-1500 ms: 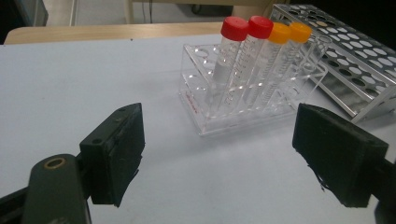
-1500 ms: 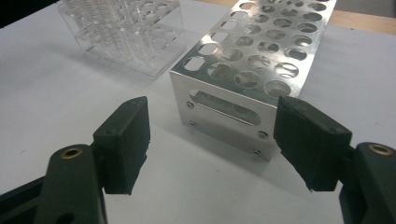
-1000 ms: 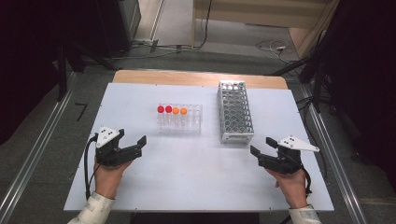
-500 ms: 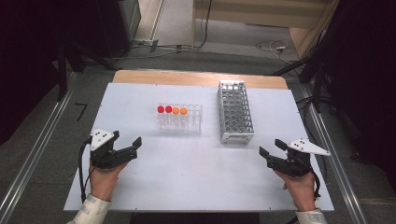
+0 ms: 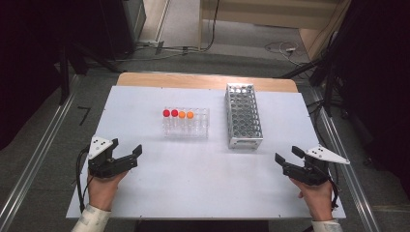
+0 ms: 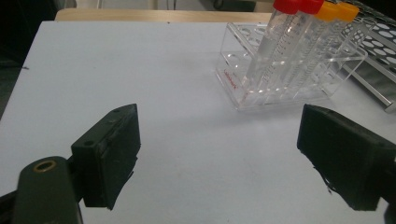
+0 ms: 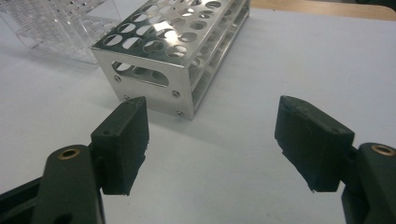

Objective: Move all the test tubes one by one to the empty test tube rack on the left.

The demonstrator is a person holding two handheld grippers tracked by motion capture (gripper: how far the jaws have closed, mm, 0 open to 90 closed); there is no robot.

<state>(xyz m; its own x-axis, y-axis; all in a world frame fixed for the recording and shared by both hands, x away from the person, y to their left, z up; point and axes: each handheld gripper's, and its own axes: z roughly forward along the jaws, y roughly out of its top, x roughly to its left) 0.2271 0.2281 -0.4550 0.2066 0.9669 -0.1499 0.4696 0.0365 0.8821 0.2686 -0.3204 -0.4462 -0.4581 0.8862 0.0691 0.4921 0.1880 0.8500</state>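
Two grippers spread wide near the table's front edge, both holding nothing.

Landmark = clear rack (image 5: 186, 123), mid-table (image 5: 145, 96). Left gripper (image 5: 129, 157) sits near-left of it, jaws apart over bare tabletop, open path to the rack. Right gripper (image 5: 286, 159) sits well off to its near-right, jaws apart too, aimed at the metal rack (image 5: 243, 116), whose short end faces it. Clear rack carries two red-capped tubes (image 6: 275, 42) and two orange-capped tubes (image 6: 327, 37), upright, in a row. Metal rack stands just right of it, holes bare. Beyond: wooden strip (image 5: 203, 80) at the far table edge, then floor cables (image 5: 275, 47).
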